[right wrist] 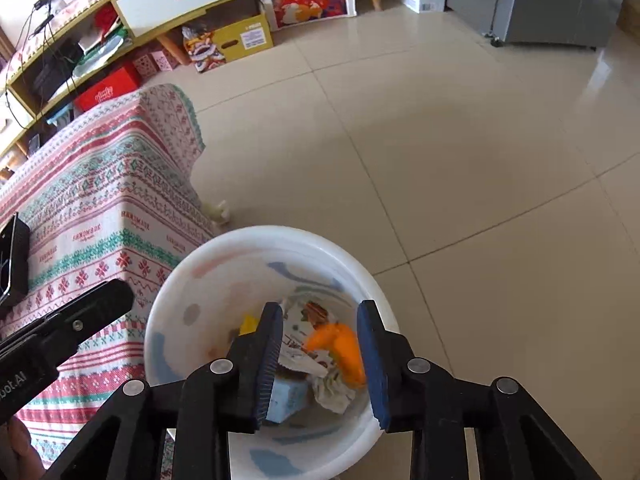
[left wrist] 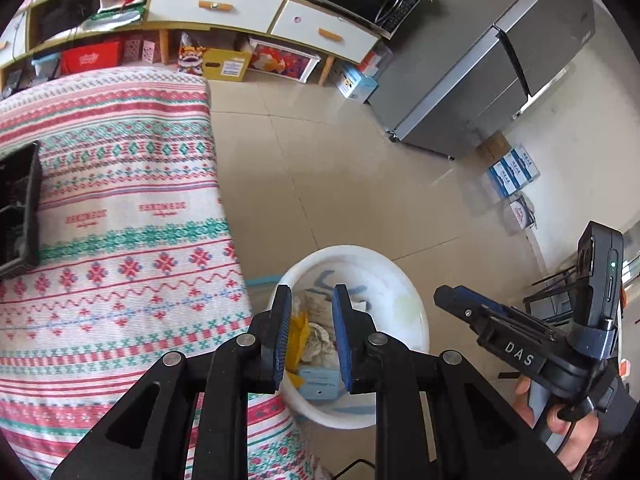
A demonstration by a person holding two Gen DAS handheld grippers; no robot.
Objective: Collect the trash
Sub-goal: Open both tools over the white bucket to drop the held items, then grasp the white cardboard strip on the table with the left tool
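A white trash bin point(right wrist: 192, 276) stands on the floor beside the cloth-covered table; it also shows in the left wrist view point(left wrist: 400, 288). Inside lie an orange wrapper point(right wrist: 340, 344), crumpled printed paper point(right wrist: 304, 320), a blue box point(right wrist: 286, 400) and a yellow scrap point(left wrist: 300, 332). My right gripper point(right wrist: 320, 316) is open and empty, held just above the bin's mouth. My left gripper point(left wrist: 310, 300) is open and empty, over the bin's left rim by the table edge. The right gripper's body point(left wrist: 516, 340) shows in the left wrist view.
The table with a red and green patterned cloth point(left wrist: 112, 200) lies left of the bin, a black tray point(left wrist: 20, 208) on it. A low cabinet point(left wrist: 224, 4) with boxes beneath lines the far wall. A grey fridge point(left wrist: 488, 72) stands at the right. A pale scrap point(right wrist: 218, 212) lies on the floor.
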